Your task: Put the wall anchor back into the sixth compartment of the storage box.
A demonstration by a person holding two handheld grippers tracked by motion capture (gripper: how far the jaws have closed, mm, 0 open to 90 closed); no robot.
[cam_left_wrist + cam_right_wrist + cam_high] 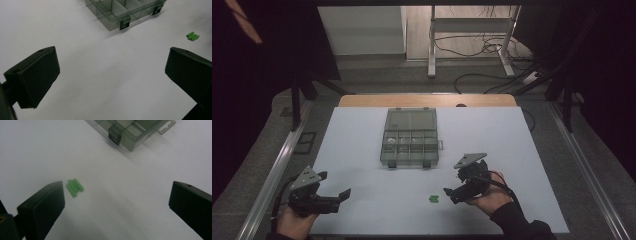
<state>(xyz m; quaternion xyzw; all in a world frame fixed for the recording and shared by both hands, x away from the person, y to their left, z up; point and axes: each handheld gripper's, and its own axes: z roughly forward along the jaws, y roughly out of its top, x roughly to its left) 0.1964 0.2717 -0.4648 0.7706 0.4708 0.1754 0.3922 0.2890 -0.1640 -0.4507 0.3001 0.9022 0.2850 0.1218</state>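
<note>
A small green plastic piece point(433, 198) lies on the white mat, ribbed like a few short bars side by side point(74, 187). My right gripper point(451, 187) is just to its right, low over the mat and open, with nothing between its jaws. In the right gripper view the green piece sits just past the left jaw, outside the gap point(115, 205). My left gripper point(334, 184) stands open and empty at the mat's front left. From the left gripper view point(112, 75) the green piece point(192, 36) is far off to the upper right.
A clear grey compartment box point(388, 150) with its lid folded back sits at the middle of the mat point(512, 150), with small items in some cells. Its latches point(125, 23) face me. Metal rails point(277, 165) border the table on both sides.
</note>
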